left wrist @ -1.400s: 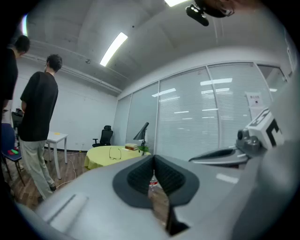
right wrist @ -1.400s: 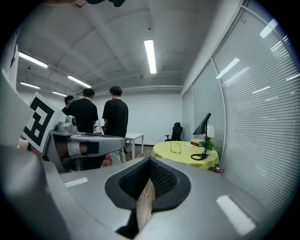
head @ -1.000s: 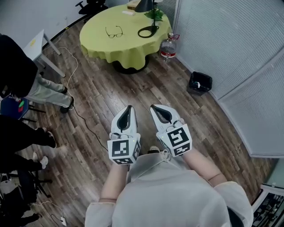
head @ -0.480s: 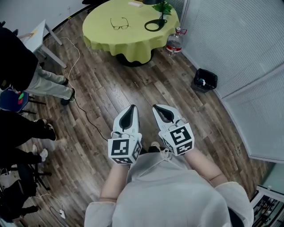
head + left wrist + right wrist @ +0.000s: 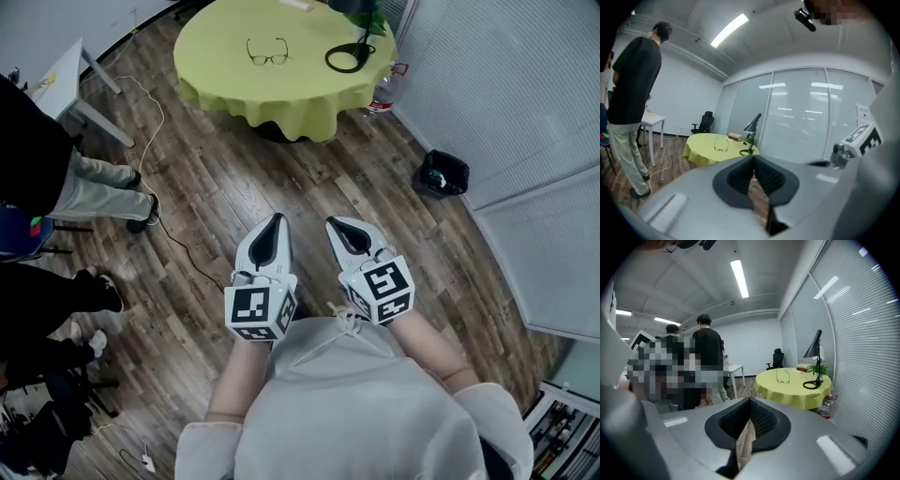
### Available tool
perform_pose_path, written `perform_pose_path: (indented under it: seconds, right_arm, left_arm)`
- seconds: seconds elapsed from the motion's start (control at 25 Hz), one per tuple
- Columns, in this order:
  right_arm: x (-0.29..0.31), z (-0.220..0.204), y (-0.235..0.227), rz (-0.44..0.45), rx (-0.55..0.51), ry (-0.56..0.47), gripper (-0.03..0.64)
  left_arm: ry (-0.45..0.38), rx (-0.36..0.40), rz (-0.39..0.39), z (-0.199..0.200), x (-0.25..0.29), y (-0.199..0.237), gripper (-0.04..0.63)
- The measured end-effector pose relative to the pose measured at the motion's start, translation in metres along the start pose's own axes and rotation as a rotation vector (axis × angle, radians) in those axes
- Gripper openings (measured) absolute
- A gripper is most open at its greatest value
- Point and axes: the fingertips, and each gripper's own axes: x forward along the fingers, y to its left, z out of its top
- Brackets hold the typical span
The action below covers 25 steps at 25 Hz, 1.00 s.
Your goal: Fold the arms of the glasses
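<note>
A pair of dark-framed glasses lies with its arms unfolded on the round table with a yellow-green cloth, far ahead of me. The glasses also show in the left gripper view, and the glasses in the right gripper view. My left gripper and right gripper are held side by side over the wooden floor, well short of the table. Both are shut with nothing between their pads.
A black desk lamp stands on the table beside the glasses. A water bottle sits at the table's foot, a black bin by the glass wall. People stand at the left near a white desk; a cable runs across the floor.
The table with the glasses has come nearer and shifted right in the head view as I walk forward. Both grippers stay shut and side by side.
</note>
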Motion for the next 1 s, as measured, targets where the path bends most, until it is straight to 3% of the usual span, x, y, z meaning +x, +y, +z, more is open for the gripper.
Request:
perform_pose_path:
  seconds: [0.52, 0.76, 1.0]
  right_arm:
    - [0.193, 0.099, 0.037, -0.114, 0.023, -0.026, -0.002]
    - [0.241, 0.11, 0.021, -0.113, 0.036, -0.015, -0.002]
    - [0.295, 0.123, -0.04, -0.113, 0.051, -0.016, -0.002]
  left_arm:
    - [0.006, -0.003, -0.014, 0.074, 0.061, 0.223, 0.006]
    - [0.025, -0.03, -0.003, 0.078, 0.099, 0.267, 0.006]
    - [0.042, -0.02, 0.002, 0.084, 0.175, 0.282, 0.006]
